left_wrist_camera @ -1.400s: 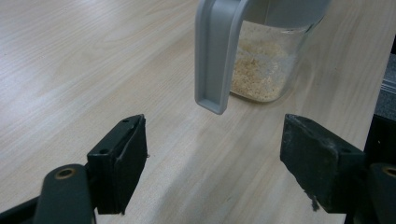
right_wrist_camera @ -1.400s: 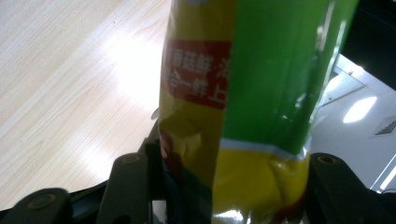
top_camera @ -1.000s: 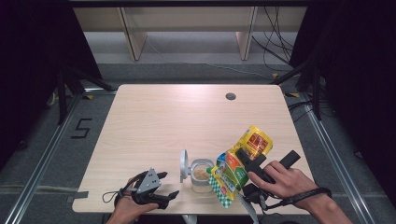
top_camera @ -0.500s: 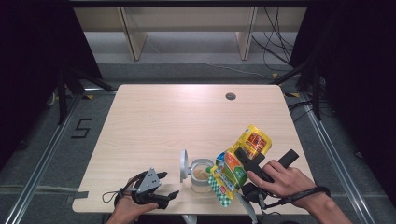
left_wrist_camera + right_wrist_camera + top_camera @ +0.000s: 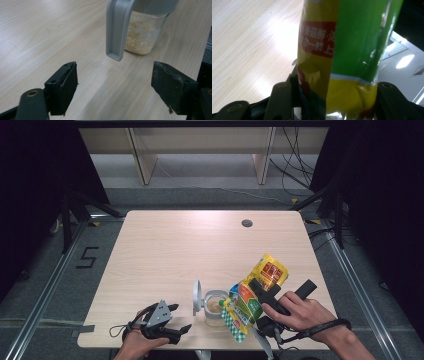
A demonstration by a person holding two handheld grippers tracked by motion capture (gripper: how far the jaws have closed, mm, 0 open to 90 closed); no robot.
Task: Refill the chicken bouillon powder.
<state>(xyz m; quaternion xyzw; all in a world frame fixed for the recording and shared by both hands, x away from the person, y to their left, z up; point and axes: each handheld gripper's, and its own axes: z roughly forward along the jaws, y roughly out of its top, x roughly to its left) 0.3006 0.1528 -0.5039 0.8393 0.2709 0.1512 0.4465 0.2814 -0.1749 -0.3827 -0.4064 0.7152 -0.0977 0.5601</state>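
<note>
A clear jar (image 5: pixel 216 306) with tan crumbs inside stands on the wooden table (image 5: pixel 200 245), close to the near edge. Its grey lid (image 5: pixel 197 297) is flipped up on the jar's left side.

The right gripper (image 5: pixel 256 290) is just to the right of the jar. Its jaws pinch a yellow and green bag (image 5: pixel 252 300) and hold it tight. The bag is tipped over, with its lower end beside the jar's open top. In the right gripper view the bag (image 5: pixel 342 55) fills the space between the two black jaws.

The left gripper (image 5: pixel 172 320) is to the left of the jar, near the table edge. Its jaws are wide apart and hold nothing. In the left gripper view the jar (image 5: pixel 145 32) and the lid (image 5: pixel 117 27) sit just ahead of the jaws.
</note>
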